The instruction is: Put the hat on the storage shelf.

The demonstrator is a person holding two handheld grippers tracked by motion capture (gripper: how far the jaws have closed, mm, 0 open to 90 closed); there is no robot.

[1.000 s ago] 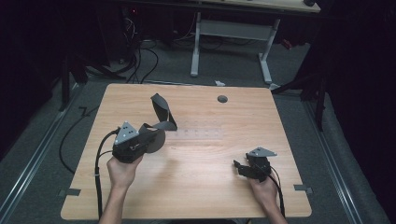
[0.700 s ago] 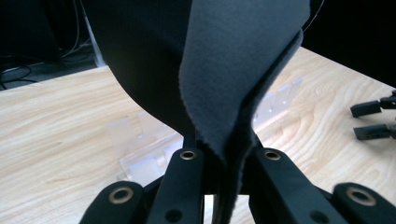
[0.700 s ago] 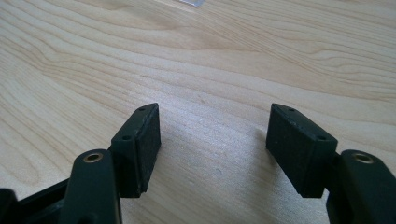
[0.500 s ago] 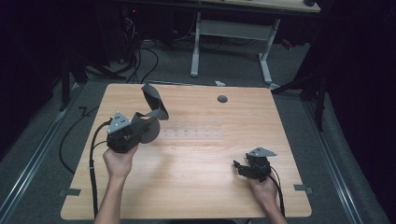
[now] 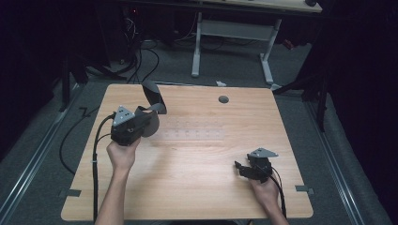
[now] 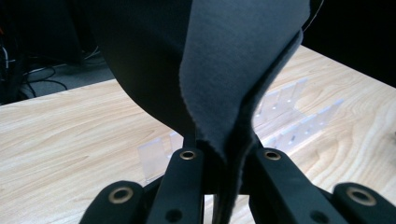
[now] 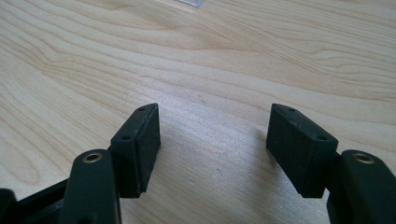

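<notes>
Wooden surface (image 5: 187, 187) under everything; dark grey cloth (image 5: 153, 97) lifted above its far left part, pinched in the left hand-held gripper (image 6: 219, 158); clear plastic rack (image 5: 192, 133) mid-surface, right of the cloth; right hand-held gripper (image 7: 212, 149) gaping, empty, low at the near right

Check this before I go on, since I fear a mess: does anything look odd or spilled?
Nothing stands out. The left gripper pinches a dark cloth over the table, near a clear rack; the right gripper is open.
</notes>
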